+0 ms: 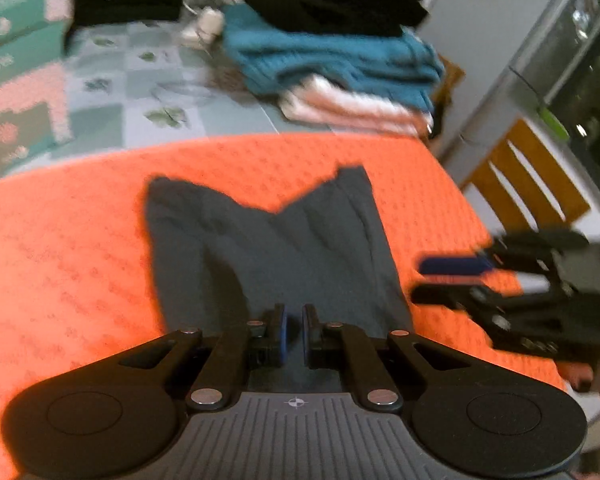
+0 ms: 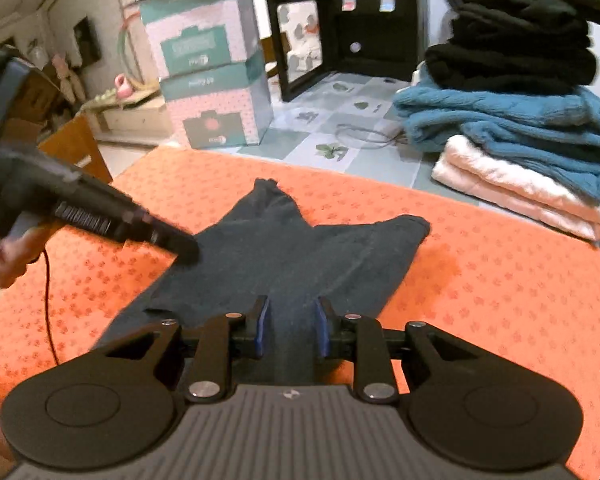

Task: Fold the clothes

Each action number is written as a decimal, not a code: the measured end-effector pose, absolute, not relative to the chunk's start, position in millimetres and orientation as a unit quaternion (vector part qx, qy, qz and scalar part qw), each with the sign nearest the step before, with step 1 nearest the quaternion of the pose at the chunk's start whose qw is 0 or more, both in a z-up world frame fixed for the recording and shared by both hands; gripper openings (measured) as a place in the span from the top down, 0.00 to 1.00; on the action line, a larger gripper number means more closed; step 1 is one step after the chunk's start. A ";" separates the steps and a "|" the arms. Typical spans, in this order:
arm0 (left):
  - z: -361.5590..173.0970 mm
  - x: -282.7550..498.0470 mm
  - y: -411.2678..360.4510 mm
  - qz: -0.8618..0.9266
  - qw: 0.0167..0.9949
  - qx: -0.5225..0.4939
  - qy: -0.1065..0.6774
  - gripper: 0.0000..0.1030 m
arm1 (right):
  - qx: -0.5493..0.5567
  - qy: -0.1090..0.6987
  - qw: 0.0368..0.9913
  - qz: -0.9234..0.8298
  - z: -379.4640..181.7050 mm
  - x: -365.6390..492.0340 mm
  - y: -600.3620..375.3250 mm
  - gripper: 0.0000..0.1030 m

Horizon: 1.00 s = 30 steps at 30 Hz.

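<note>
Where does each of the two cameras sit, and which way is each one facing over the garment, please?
Left wrist view: rides on the left gripper, looking forward across the dark garment on the orange cloth; the right gripper enters from the right.
Right wrist view: rides on the right gripper, looking over the same garment toward patterned boxes; the left gripper and a hand enter from the left.
Shared: the garment, the cloth, the stack of folded clothes.
</note>
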<state>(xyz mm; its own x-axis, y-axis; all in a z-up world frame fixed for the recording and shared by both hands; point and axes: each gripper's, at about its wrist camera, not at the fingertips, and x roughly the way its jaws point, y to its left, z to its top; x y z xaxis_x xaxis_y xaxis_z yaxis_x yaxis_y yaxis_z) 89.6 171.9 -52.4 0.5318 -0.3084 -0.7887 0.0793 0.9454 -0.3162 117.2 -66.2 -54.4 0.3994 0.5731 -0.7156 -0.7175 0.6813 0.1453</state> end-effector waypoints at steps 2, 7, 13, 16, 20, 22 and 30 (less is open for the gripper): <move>-64.7 89.2 169.7 -0.107 0.860 -0.120 0.485 0.92 | -0.108 0.395 0.820 0.399 -65.7 119.7 -53.9 0.72; -90.2 81.4 175.1 -0.098 0.852 -0.116 0.501 0.90 | -0.156 0.407 0.807 0.399 -101.0 111.5 -28.3 0.71; -68.5 69.5 184.7 -0.111 0.874 -0.141 0.452 0.88 | -0.189 0.381 0.814 0.395 -84.7 96.8 -23.9 0.70; -64.1 69.8 189.3 -0.115 0.878 -0.163 0.435 0.86 | -0.186 0.371 0.813 0.408 -74.7 85.0 -24.3 0.70; -77.9 77.8 187.7 -0.109 0.870 -0.162 0.453 0.86 | -0.204 0.385 0.806 0.401 -92.9 75.2 -17.4 0.70; -85.2 79.9 186.7 -0.106 0.867 -0.155 0.461 0.87 | -0.212 0.390 0.804 0.396 -99.9 72.3 -14.6 0.70; -62.1 49.7 190.0 -0.126 0.879 -0.115 0.445 0.77 | -0.222 0.358 0.804 0.420 -62.3 45.6 -32.5 0.67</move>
<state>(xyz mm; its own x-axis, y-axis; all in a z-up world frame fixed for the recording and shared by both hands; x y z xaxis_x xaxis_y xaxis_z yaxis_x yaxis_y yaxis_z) 49.7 190.0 -62.1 0.5720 -0.3244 -0.7533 0.1200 0.9417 -0.3144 45.7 -32.5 -62.3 0.3907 0.5167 -0.7619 -0.8341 0.5488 -0.0556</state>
